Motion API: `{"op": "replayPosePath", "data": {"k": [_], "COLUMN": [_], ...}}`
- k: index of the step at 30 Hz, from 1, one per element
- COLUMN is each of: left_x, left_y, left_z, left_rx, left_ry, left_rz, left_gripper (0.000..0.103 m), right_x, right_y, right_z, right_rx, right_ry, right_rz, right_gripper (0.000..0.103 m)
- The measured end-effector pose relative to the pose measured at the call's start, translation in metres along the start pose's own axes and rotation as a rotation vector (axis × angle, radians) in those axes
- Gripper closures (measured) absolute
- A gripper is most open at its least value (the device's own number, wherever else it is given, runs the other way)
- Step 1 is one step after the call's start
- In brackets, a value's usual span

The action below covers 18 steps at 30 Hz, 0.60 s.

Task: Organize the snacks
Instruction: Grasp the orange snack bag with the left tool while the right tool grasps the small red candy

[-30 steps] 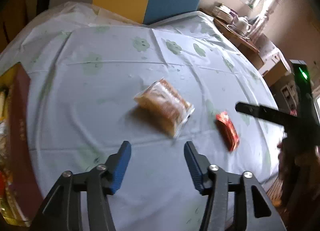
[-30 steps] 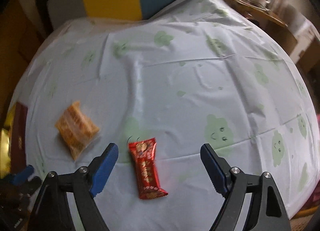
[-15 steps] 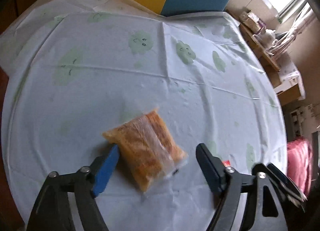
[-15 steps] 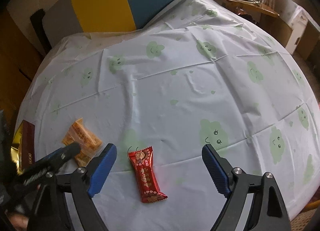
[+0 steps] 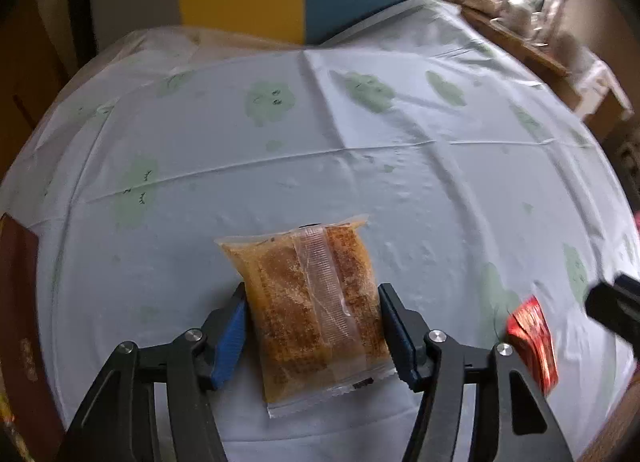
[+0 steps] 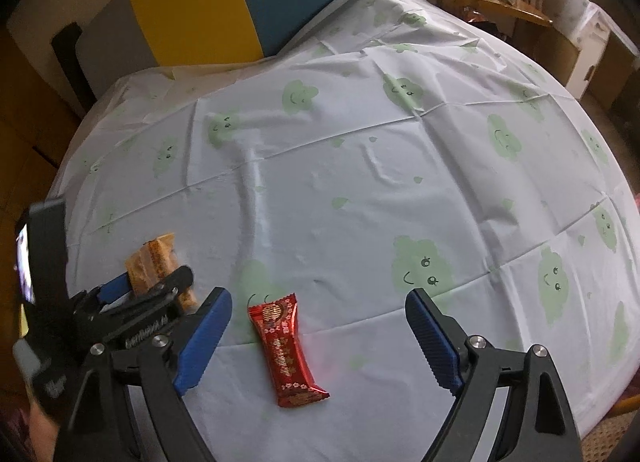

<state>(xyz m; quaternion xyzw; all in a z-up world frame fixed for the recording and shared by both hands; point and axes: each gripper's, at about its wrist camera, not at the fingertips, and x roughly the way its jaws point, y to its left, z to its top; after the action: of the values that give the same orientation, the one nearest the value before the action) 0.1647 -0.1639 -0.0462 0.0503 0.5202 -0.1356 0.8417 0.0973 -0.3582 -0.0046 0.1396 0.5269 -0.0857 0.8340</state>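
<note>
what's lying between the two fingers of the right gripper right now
A red snack bar lies flat on the tablecloth between the open right gripper's fingers, nearer the left one, untouched. The right wrist view shows it.

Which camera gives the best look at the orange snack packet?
The left wrist view: the orange snack packet fills the centre between the left gripper fingers. The right wrist view shows only its far end, behind that gripper.

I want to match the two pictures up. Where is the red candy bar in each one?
Left wrist view: the red candy bar lies at the far right edge, on the tablecloth.
Right wrist view: the same bar lies low in the middle, between the right claw fingers, untouched.
Shared landmark: the orange snack bag, held between the left claw fingers, is left of the bar in both.
</note>
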Motion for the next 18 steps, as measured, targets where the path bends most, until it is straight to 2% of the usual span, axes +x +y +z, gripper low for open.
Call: {"op": "replayPosePath", "data": {"k": [3,13,18], "left_x": [-0.011,-0.043,-0.052], "left_y": [0.014,0.054,0.061], "left_z": [-0.017,-0.072,-0.095], "left_rx": [0.038,0.016,0.03], "left_ry": [-0.043,-0.08,-0.121], "left_rz": [0.019,0.034,0.04], "left_gripper": [0.041,0.041,0.04], "right_x": [0.001,0.014,0.018], "right_y": [0.001,0.016,0.019], "right_z": [-0.001,-0.009,-0.011], "right_rx": [-0.01,-0.103,-0.125], "right_ry": [0.003,0.05,0.065], "right_rz": [-0.008,-0.046,-0.061], "right_gripper": [0.014,0.014,0.014]}}
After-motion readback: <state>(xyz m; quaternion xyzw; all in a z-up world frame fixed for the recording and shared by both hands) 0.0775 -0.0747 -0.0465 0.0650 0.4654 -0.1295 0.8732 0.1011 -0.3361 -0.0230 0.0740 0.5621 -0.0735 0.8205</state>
